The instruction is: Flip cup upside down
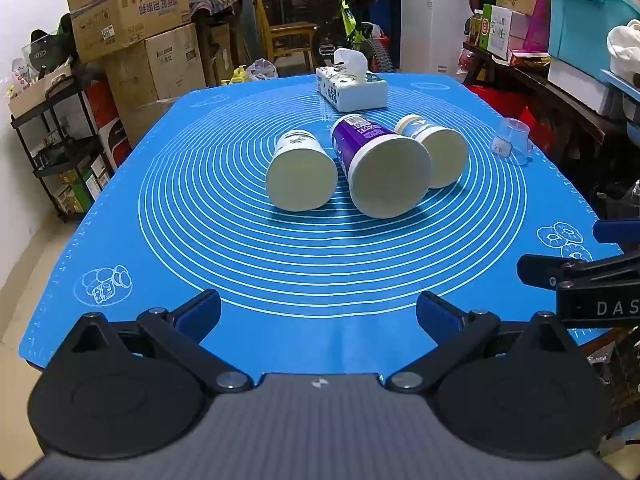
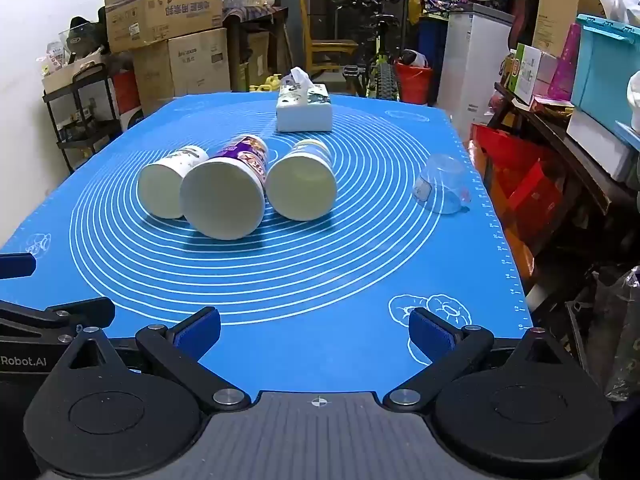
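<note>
Progress: nothing of the flip is begun, as I judge it; neither of my grippers touches a cup
Left gripper (image 1: 318,312): jaws spread wide and empty, held over the near edge of the blue mat (image 1: 200,248)
Right gripper (image 2: 314,326): jaws spread wide and empty too, near the mat's front edge, well apart from every cup
Cups: 3 paper cups lie on their sides mid-mat, mouths toward me; white cup (image 1: 302,174) on the left, purple cup (image 1: 380,168) in the middle, pale blue cup (image 1: 436,152) on the right; in the right wrist view each seems to touch its neighbour
Clear cup (image 2: 442,188): sits mouth-down near the mat's right edge; it looks already inverted
Left to do: reach, pinch 1 cup, turn it mouth-down and set it standing; which cup is meant I cannot tell
Hard to make out: printing on the cups; the clear cup's outline is faint against the mat
Cut off: each gripper shows only partly at the edge of the other's view
Behind: tissue box (image 1: 352,86) stands at the far end, apart from the cups
</note>
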Demonstrator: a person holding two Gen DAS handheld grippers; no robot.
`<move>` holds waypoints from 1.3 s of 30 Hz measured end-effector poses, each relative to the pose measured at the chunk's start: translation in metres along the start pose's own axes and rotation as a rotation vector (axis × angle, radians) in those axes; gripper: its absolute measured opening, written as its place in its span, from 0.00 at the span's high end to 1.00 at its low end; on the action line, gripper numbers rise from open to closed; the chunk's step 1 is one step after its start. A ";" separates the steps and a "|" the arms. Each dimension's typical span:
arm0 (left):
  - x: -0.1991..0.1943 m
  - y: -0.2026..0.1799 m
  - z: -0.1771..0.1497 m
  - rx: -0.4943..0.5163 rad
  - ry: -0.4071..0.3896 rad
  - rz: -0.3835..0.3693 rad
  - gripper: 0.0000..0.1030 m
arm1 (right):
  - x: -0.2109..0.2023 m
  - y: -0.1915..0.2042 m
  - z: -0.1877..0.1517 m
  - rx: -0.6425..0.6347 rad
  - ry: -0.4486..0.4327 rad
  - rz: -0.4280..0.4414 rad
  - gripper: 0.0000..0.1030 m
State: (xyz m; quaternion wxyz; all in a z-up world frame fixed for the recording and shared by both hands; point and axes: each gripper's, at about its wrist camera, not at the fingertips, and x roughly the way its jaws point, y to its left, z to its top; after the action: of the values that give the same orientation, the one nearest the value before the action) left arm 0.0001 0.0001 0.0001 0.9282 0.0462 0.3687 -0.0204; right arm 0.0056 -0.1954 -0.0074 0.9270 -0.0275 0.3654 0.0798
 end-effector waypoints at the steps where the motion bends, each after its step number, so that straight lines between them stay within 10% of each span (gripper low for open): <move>1: 0.000 0.000 0.000 0.000 0.003 0.000 0.00 | 0.000 0.000 0.000 -0.002 0.000 -0.003 0.03; 39: -0.007 -0.006 0.002 0.006 -0.023 -0.020 0.00 | -0.010 0.000 0.001 -0.002 -0.007 -0.012 0.03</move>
State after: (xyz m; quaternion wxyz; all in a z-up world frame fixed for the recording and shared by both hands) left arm -0.0035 -0.0060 0.0059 0.9320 0.0451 0.3583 -0.0313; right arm -0.0009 -0.1964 -0.0004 0.9287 -0.0305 0.3621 0.0748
